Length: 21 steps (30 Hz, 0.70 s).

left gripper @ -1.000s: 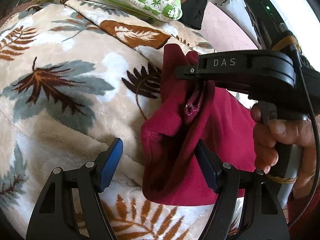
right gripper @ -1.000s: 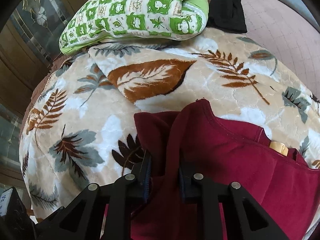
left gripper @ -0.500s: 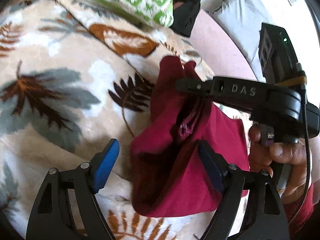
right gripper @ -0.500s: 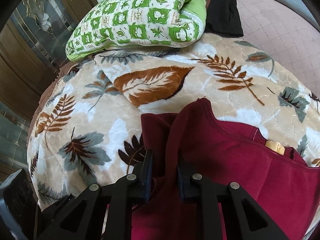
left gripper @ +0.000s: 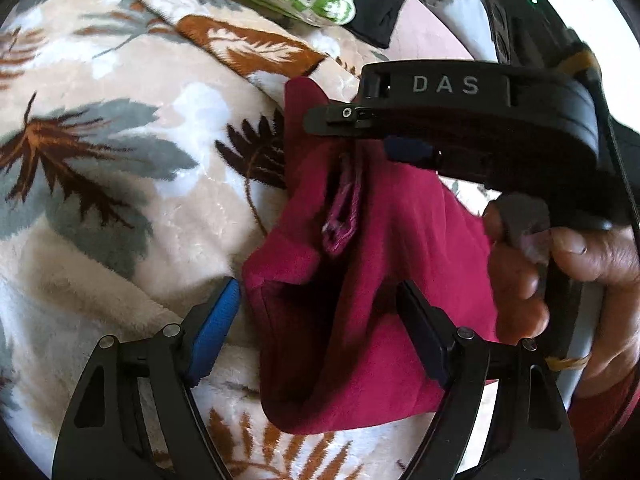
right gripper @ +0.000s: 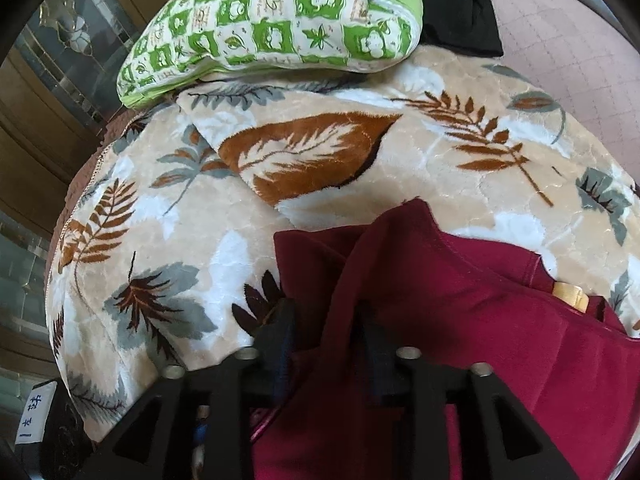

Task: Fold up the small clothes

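Note:
A dark red garment point(left gripper: 372, 248) lies bunched on a leaf-patterned blanket point(left gripper: 120, 200). My left gripper point(left gripper: 320, 316) is open wide low in the left wrist view. The garment's near folded corner lies between its blue pads point(left gripper: 216, 328) without being pressed. In the right wrist view a raised ridge of the garment point(right gripper: 460, 300) stands between the fingers of my right gripper point(right gripper: 326, 320). Its jaws are opening and have parted from the ridge. A tan label point(right gripper: 570, 294) shows at the neckline. A hand point(left gripper: 560, 280) holds the right gripper's handle.
A green-and-white checked pillow point(right gripper: 280, 28) lies at the blanket's far edge, with a black cloth point(right gripper: 460, 8) beside it. Pink quilted bedding point(right gripper: 560, 40) lies to the far right. Wooden and glass panels point(right gripper: 48, 100) stand to the left of the bed.
The right gripper's jaws, shut on the garment's ridge before, have spread apart. The left gripper has stayed wide open over the garment's near corner and tilted slightly.

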Available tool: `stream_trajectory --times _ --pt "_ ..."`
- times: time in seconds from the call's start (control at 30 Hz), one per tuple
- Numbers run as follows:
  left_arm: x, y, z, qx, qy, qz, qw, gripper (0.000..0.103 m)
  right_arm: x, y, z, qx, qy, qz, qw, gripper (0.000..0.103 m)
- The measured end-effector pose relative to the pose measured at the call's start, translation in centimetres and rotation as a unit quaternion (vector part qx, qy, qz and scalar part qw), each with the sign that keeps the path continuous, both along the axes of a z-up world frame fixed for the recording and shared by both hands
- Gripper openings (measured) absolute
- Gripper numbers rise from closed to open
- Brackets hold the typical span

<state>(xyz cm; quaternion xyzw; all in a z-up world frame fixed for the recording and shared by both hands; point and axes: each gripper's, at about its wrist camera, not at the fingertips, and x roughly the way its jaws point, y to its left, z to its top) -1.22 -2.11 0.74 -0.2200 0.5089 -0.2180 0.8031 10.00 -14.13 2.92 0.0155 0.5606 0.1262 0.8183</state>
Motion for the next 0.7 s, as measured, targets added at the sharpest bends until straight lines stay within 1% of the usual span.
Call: stream_trajectory --times 0.07,0.1,0.17,0.2,0.27,0.3,0.37,0.53,0.57,0.6,0.63,0.7 --pt "0.0 0.6 -0.1 -0.014 0.007 0.010 0.9998 0.081 0.1 0.7 -0.2 -0.015 0.002 0.004 1.000 0.048" --pt "-0.1 0.8 -0.1 -0.018 0.009 0.015 0.9997 0.081 0.2 1.2 -0.3 -0.032 0.003 0.008 0.999 0.049" --pt "-0.1 0.9 -0.1 -0.015 0.009 0.015 0.9997 0.080 0.4 2.2 -0.9 -0.060 0.007 0.016 0.998 0.056" --pt "-0.2 0.8 -0.1 -0.011 0.006 0.014 0.9998 0.079 0.5 2.6 -1.2 -0.070 0.009 0.020 0.997 0.062" --pt "-0.2 0.7 -0.1 -0.004 0.005 0.015 0.9999 0.078 0.6 3.5 -1.9 -0.100 0.011 0.032 0.994 0.068" --pt "-0.2 0.7 -0.1 -0.002 0.005 0.014 0.9999 0.078 0.7 3.8 -2.3 -0.117 0.010 0.034 0.993 0.068" --pt "-0.2 0.7 0.0 -0.001 0.005 0.014 0.9999 0.078 0.8 3.8 -2.5 -0.119 0.010 0.035 0.992 0.069" --pt "-0.2 0.3 0.0 0.006 0.003 0.011 0.9999 0.078 0.7 2.3 -2.3 -0.084 0.010 0.023 0.996 0.070" --pt "-0.2 0.2 0.0 0.010 0.002 0.010 0.9999 0.078 0.6 1.9 -2.3 -0.080 0.007 0.019 0.997 0.064" --pt "-0.2 0.0 0.1 0.014 0.000 0.010 0.9998 0.078 0.5 1.7 -2.2 -0.083 0.001 0.015 0.996 0.053" --pt "-0.3 -0.1 0.1 0.018 -0.002 0.009 0.9998 0.078 0.4 1.5 -2.1 -0.082 -0.002 0.012 0.997 0.049" --pt "-0.4 -0.4 0.3 0.029 -0.006 0.006 0.9995 0.078 0.0 1.1 -1.5 -0.072 -0.013 0.012 0.997 0.029"
